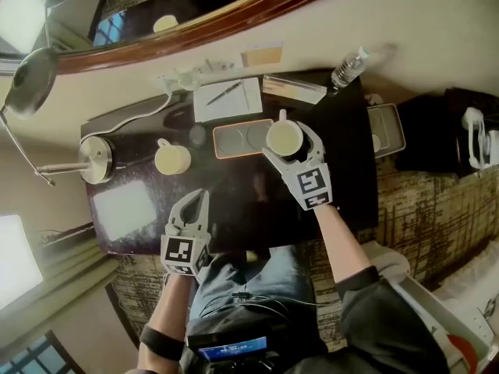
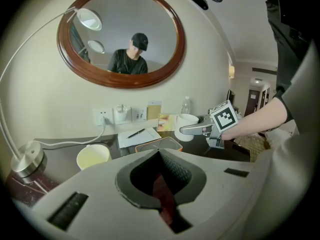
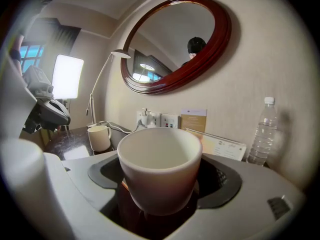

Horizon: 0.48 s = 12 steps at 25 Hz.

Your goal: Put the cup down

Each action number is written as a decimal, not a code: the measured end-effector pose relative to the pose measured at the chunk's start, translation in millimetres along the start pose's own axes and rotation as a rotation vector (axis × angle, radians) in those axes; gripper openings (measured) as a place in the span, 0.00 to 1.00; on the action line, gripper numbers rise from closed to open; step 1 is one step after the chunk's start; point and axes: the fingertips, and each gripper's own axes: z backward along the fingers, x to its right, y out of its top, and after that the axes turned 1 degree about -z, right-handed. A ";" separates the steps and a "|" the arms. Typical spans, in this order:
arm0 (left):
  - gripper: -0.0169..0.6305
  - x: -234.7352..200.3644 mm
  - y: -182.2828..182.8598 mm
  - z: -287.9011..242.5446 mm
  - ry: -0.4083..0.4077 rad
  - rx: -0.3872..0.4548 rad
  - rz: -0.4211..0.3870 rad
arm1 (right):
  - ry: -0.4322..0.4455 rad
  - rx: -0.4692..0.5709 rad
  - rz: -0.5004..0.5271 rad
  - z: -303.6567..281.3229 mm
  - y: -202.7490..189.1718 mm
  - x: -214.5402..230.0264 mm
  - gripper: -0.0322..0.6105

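Dark, glossy desk top (image 1: 257, 201) stood against a cream wall (image 1: 421, 22), under an oval mirror (image 2: 117, 19) framed in red-brown wood. Right gripper (image 1: 287, 142): jaws spread wide and clamped on the sides of a pale cup (image 1: 282, 135), which was upright, mouth up and empty inside. In the head view the cup was over the right end of an orange-rimmed tray (image 1: 221, 142); whether its base touched the tray could not be told. Left gripper (image 1: 193, 201): jaws together, nothing between them, near the desk's front edge and well apart from the cup.

A second cup (image 1: 171, 159) stood on the desk left of the tray, with a round lamp base (image 1: 95, 159) further left. Behind the tray lay a notepad (image 1: 226, 104) with a pen (image 1: 224, 93) on it and a card stand (image 1: 293, 89). A water bottle (image 1: 349, 67) stood at the back right corner. Patterned carpet (image 1: 425, 205) showed to the right of the desk.
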 end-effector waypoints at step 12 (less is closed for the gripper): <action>0.03 21.4 7.9 -16.0 -0.038 -0.008 -0.042 | -0.190 -0.059 -0.084 35.8 -51.8 69.0 0.72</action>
